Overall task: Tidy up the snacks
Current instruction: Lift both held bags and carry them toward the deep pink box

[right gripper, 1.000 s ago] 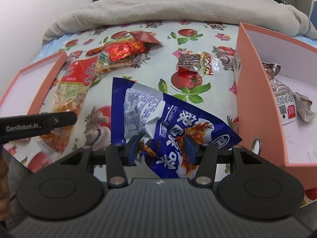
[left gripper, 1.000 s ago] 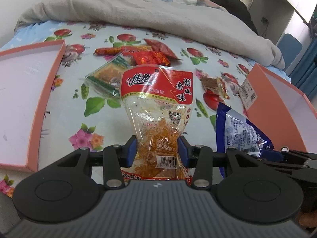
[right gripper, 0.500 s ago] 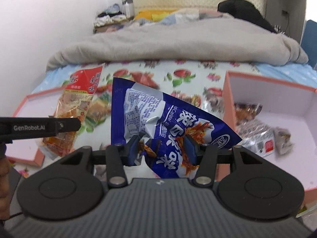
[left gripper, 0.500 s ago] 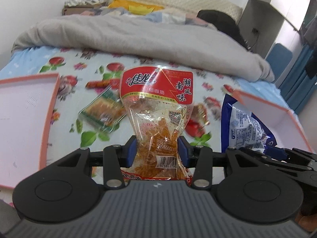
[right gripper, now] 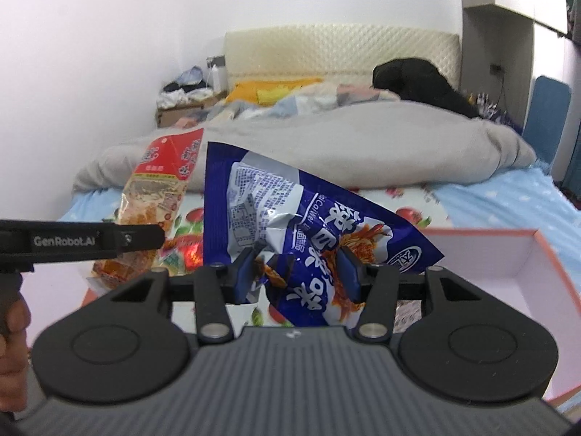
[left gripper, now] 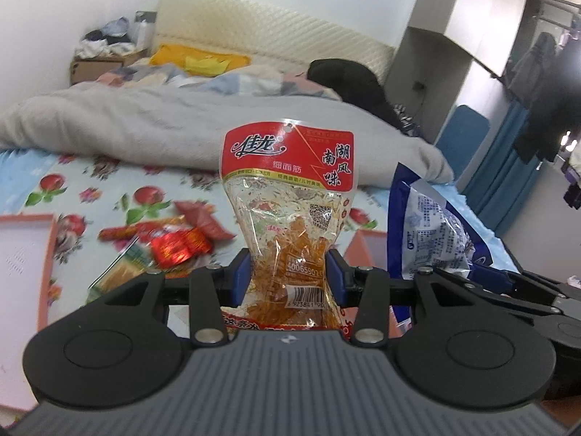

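Left gripper [left gripper: 287, 276] clamped on the lower body of the red-topped spicy strip pack [left gripper: 288, 203], jaws pinched in tight on the film. Right gripper [right gripper: 297, 272] likewise closed on the lower part of the blue snack bag [right gripper: 290, 225]. Both packs held up off the bed [left gripper: 72, 196], side by side, near each other but apart.

Step in hand, by judgement: carry to the boxes. Best kept level and unhurried, grip unchanged, since thin film slips; lower well inside a box wall before releasing, one pack at a time.

Red pack: long axis upright, header up, barcode end down in the jaws. Blue bag: crumpled, long axis roughly upright, leaning, top corner toward upper left.

Pink box [right gripper: 508, 254] at the bed's right edge, another pink box [left gripper: 25, 250] at the left edge. Loose snacks [left gripper: 174, 243] mid-bed, blurred, probably several small packets.
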### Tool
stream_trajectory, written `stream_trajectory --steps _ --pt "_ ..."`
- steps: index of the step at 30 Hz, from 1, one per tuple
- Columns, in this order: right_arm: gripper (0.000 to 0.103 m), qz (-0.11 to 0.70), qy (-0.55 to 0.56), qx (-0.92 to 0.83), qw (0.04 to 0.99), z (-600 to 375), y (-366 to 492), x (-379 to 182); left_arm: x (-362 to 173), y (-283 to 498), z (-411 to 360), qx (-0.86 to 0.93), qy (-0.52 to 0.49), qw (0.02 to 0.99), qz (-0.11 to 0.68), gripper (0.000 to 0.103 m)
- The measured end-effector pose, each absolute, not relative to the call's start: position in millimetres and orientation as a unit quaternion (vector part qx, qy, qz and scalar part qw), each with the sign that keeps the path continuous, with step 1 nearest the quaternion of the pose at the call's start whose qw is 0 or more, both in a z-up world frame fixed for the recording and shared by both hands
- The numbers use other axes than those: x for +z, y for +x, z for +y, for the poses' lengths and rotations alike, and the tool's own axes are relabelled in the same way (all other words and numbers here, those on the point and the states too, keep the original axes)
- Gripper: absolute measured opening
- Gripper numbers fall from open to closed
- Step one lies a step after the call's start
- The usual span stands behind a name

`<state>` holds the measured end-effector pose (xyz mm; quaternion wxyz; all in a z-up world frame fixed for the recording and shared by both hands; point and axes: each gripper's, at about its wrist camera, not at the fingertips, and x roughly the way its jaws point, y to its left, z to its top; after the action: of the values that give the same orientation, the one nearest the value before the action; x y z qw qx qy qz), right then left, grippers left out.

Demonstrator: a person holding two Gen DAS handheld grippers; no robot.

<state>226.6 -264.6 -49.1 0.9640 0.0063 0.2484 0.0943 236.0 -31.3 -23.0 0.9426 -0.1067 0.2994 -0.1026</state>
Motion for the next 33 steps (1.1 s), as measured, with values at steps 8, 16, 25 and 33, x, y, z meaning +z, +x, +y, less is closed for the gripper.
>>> stream_trajectory --steps 8,16,25,33 --pt "0.052 0.224 0.010 0.065 0.972 -295.3 229.3 -30.8 1.6 243.5 -62.4 -0.133 -0.108 0.945 0.278 0.050" --pt "0.052 0.219 0.016 0.029 0.975 -334.4 231.6 -31.6 3.6 256.9 -105.4 -0.169 -0.107 0.939 0.281 0.050" --pt "0.052 0.238 0.028 -0.010 0.971 -375.1 236.8 -50.4 -11.7 282.7 -158.2 -0.201 -0.092 0.927 0.303 0.050" --pt "0.052 0.278 0.051 -0.036 0.958 -405.1 241.5 -86.4 -42.7 302.7 -200.7 -0.224 -0.069 0.911 0.340 0.050"
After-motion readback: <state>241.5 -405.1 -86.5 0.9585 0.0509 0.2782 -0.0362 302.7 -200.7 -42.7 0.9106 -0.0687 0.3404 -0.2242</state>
